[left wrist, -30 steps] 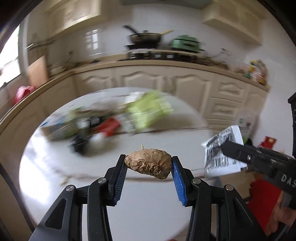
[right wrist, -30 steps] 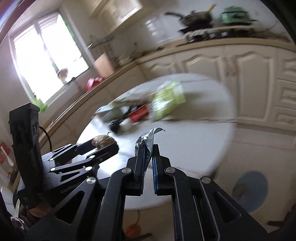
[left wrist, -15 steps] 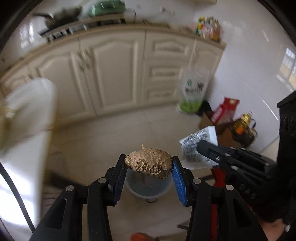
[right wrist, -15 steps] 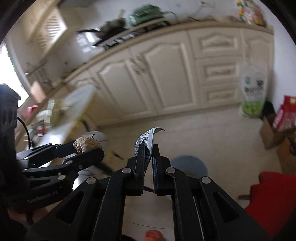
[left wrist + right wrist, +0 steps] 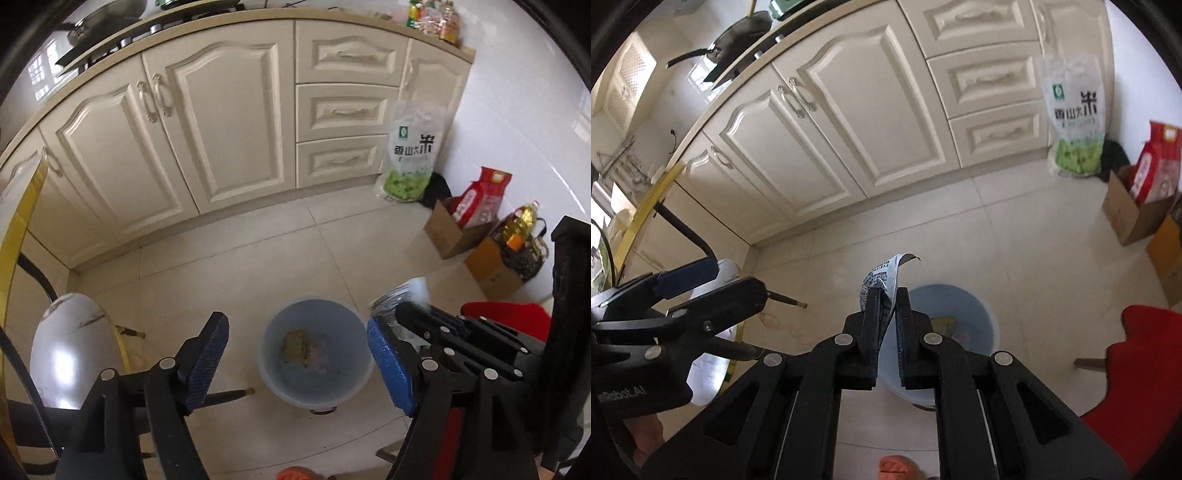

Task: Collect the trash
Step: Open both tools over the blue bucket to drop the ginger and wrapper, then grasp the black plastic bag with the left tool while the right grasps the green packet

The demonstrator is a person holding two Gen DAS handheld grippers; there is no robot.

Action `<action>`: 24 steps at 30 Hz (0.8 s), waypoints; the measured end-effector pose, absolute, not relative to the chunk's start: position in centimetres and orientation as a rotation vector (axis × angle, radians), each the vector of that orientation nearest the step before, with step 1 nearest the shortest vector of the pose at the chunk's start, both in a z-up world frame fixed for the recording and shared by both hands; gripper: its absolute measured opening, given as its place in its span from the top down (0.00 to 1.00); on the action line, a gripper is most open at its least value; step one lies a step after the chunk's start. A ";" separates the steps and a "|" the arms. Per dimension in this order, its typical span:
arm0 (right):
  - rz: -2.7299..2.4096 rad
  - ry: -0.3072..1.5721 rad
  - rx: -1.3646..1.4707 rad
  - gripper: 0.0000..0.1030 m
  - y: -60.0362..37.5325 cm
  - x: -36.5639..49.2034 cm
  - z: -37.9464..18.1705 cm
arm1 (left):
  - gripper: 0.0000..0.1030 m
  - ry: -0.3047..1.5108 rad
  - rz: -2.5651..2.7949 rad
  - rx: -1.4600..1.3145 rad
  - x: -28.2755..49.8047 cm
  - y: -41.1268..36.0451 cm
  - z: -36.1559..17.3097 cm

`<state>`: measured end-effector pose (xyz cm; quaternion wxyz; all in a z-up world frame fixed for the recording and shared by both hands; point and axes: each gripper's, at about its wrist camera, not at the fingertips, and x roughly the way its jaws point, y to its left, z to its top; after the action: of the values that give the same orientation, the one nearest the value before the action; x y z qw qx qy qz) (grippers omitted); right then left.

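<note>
A pale blue bucket (image 5: pixel 291 391) stands on the tiled floor with brown scraps (image 5: pixel 295 345) lying in it. My left gripper (image 5: pixel 295 363) is open and empty, right above the bucket. My right gripper (image 5: pixel 888 299) is shut on a printed white wrapper (image 5: pixel 886 271) and holds it over the bucket's near rim (image 5: pixel 991 325). The right gripper also shows in the left wrist view (image 5: pixel 410 310), just right of the bucket, with the wrapper (image 5: pixel 400 291) sticking out. The left gripper shows in the right wrist view (image 5: pixel 698 288) at the left.
Cream kitchen cabinets (image 5: pixel 229 122) run along the back. A green rice bag (image 5: pixel 412 155), cardboard boxes (image 5: pixel 448 232) and an oil bottle (image 5: pixel 521 225) stand at the right wall. The round table's gold edge (image 5: pixel 18 229) and a stool (image 5: pixel 70 350) are at the left. Something red (image 5: pixel 1137 373) lies at the right.
Both grippers swung from the table to above the bucket. My left gripper opened and the brown lump it held is gone from its fingers. The right gripper still holds the wrapper.
</note>
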<state>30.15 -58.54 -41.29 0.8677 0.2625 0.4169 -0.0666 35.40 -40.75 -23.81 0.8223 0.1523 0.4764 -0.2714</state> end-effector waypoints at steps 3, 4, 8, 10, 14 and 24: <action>-0.146 0.877 0.563 0.58 -58.5 30.4 -41.6 | 0.29 1.014 -0.546 0.303 35.6 -41.1 -23.9; -0.146 0.876 0.561 0.44 -58.6 30.4 -41.6 | 0.29 1.014 -0.549 0.296 35.4 -41.0 -23.6; -0.146 0.850 0.561 0.44 -58.5 29.2 -40.0 | 0.29 0.980 -0.548 0.291 34.3 -39.4 -21.3; -0.146 0.826 0.561 0.44 -58.4 28.3 -38.5 | 0.29 0.947 -0.557 0.282 32.8 -38.5 -19.5; -0.140 0.761 0.537 0.41 -57.5 26.0 -34.5 | 0.29 0.878 -0.562 0.265 29.4 -35.4 -15.8; -0.069 0.545 0.384 0.17 -49.7 20.6 -21.9 | 0.15 0.617 -0.479 0.146 19.0 -22.9 -5.8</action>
<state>20.59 -49.69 -21.92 0.9443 0.1884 0.2676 -0.0338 18.97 -22.90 -5.80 0.9221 0.0713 0.3006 -0.2330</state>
